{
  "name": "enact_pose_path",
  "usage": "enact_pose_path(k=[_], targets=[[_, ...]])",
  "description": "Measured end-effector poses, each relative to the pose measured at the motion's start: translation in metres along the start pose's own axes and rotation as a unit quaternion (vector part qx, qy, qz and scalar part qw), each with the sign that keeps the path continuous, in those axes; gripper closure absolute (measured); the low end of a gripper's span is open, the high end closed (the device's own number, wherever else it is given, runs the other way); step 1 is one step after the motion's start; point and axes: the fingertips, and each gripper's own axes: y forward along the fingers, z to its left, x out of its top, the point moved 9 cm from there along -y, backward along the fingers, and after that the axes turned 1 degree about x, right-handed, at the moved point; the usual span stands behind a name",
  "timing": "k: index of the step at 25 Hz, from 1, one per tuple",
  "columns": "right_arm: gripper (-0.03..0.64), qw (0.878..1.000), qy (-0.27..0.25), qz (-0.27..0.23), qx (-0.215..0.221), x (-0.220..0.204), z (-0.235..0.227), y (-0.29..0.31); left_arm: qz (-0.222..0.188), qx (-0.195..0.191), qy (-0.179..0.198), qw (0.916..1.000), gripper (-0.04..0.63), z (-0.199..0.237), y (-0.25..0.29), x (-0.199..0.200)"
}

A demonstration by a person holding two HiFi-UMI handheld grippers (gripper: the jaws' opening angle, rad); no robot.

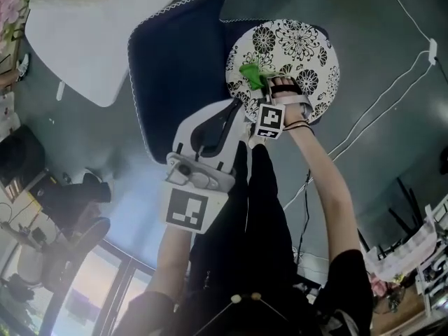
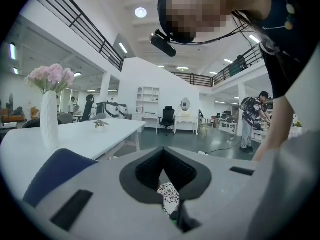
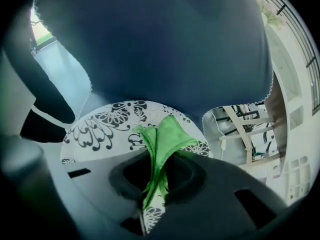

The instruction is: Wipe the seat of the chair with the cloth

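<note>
On the right gripper (image 3: pixel 156 170) we see the fingers closed narrow on a bright green cloth (image 3: pixel 165 134), bunched into a folded strip. Its long axis runs straight along the fingers, and its free end fans out just past their tips. Directly beyond that free end lies the round seat with a black-and-white flower print (image 3: pixel 100 126), so the surface to be wiped is ahead of and under these fingers, not off to a side. We cannot tell whether the cloth's end touches the seat or hangs just above it. Behind the seat rises the dark blue padded backrest with white stitched edging (image 3: pixel 160 49), close to the cloth's tip. We judge, then, that the coming stroke must press down and draw back or sideways over the print rather than push further forward.

The left gripper (image 2: pixel 163 170) has its fingers pressed together with nothing between them; only a sliver of the flowered seat shows beyond. In the head view it hangs beside the right one, by the edge of the backrest and just short of the seat, so the right gripper is the nearer one for the wipe. The chair stands apart from the rounded corner of the white table (image 1: pixel 91 33), the backrest lying between that corner and the seat.
</note>
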Motion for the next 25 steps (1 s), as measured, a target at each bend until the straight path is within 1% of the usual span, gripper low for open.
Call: enact_pose_path(k=[7, 12, 16, 18, 20, 23, 25], targets=[[0.566, 0.997, -0.036, -0.01, 0.075, -0.001, 0.068, -0.022, -0.001, 0.001, -0.01, 1.0, 0.591, 0.0, 0.006, -0.003], [0.568, 0.989, -0.087, -0.011, 0.12, 0.0, 0.116, -0.044, -0.002, 0.001, -0.023, 0.9997, 0.591, 0.001, 0.011, -0.007], [0.568, 0.984, -0.09, -0.012, 0.154, 0.0, 0.141, -0.056, -0.004, 0.005, -0.031, 0.9995, 0.591, 0.002, 0.013, -0.007], [0.568, 0.985, -0.085, -0.014, 0.15, 0.0, 0.141, -0.06, -0.009, 0.014, -0.031, 0.9994, 0.591, 0.003, 0.013, -0.006], [0.568, 0.989, -0.072, -0.016, 0.131, -0.001, 0.127, -0.062, -0.016, 0.024, -0.036, 0.9989, 0.591, 0.004, 0.014, -0.006], [0.566, 0.996, -0.04, -0.018, 0.083, -0.008, 0.086, -0.065, -0.02, 0.026, -0.042, 0.9986, 0.591, 0.001, 0.015, -0.005], [0.566, 0.999, -0.026, -0.01, 0.047, -0.018, 0.054, -0.065, -0.021, 0.023, -0.04, 0.9987, 0.591, -0.002, 0.017, -0.004]])
